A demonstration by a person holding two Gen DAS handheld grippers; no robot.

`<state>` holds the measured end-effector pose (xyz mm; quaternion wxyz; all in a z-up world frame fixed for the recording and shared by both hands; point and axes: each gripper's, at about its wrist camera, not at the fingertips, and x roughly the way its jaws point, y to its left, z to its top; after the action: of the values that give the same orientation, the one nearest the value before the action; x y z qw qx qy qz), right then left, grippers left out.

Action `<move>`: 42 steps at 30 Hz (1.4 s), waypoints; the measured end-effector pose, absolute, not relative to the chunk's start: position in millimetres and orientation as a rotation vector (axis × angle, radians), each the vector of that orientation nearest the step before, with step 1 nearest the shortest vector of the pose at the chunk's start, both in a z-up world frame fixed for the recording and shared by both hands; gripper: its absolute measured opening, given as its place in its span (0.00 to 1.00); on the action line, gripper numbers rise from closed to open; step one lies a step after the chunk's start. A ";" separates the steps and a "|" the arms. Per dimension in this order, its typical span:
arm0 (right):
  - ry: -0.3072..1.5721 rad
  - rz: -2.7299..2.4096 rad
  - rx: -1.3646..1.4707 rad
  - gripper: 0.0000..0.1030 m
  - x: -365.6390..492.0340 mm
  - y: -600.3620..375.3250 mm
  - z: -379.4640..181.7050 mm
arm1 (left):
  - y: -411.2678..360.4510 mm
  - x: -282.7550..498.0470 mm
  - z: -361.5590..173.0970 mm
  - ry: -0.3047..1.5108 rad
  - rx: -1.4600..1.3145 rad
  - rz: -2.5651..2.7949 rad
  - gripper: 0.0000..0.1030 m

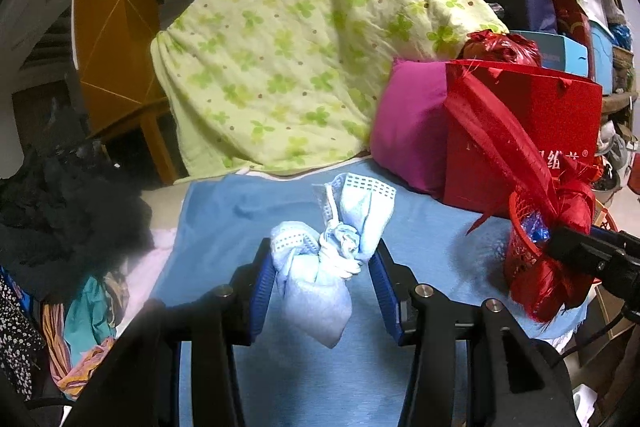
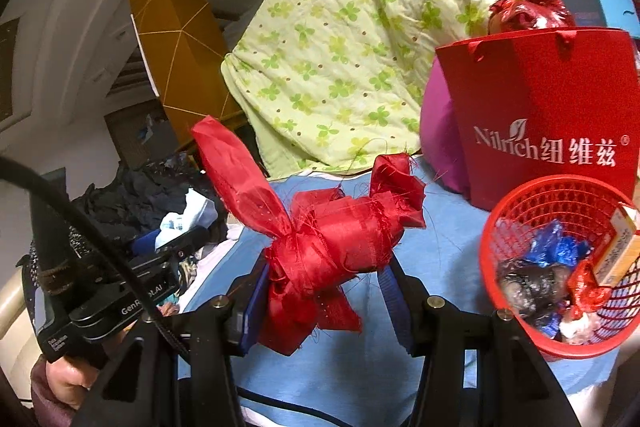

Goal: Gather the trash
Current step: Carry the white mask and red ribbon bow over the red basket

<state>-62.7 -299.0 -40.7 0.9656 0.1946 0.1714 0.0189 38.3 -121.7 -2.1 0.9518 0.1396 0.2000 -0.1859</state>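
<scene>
Red paper bag (image 2: 548,115), far right: white print "Nilrich 纽维兹 ®". Black gripper body (image 2: 120,303), near left: "GenRobot.AI", partly hidden by a cable; the small label below is unreadable.

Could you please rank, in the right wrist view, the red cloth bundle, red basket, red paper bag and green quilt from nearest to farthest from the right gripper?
1. Red cloth bundle: held between the jaws of the right gripper.
2. Red basket: right, on the blue sheet.
3. Red paper bag: right, behind the basket.
4. Green quilt: back centre, draped high.
</scene>
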 end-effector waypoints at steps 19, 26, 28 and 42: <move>0.321 -0.015 0.440 0.55 -89.5 -332.2 -46.0 | -167.5 23.3 -9.2 0.415 0.353 -0.444 0.48; 0.305 -0.039 0.455 0.55 -100.9 -343.2 -44.7 | -182.3 18.1 -9.5 0.412 0.376 -0.464 0.48; 0.303 -0.043 0.459 0.55 -104.1 -345.0 -44.9 | -186.5 16.9 -9.6 0.413 0.382 -0.470 0.48; 0.268 -0.080 0.482 0.55 -126.0 -359.3 -41.5 | -213.2 3.5 -10.6 0.394 0.436 -0.504 0.48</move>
<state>-126.0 -359.3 -41.5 0.9614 0.2381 0.1324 -0.0394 3.5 -213.2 -10.6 0.9261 0.2125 0.1920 -0.2457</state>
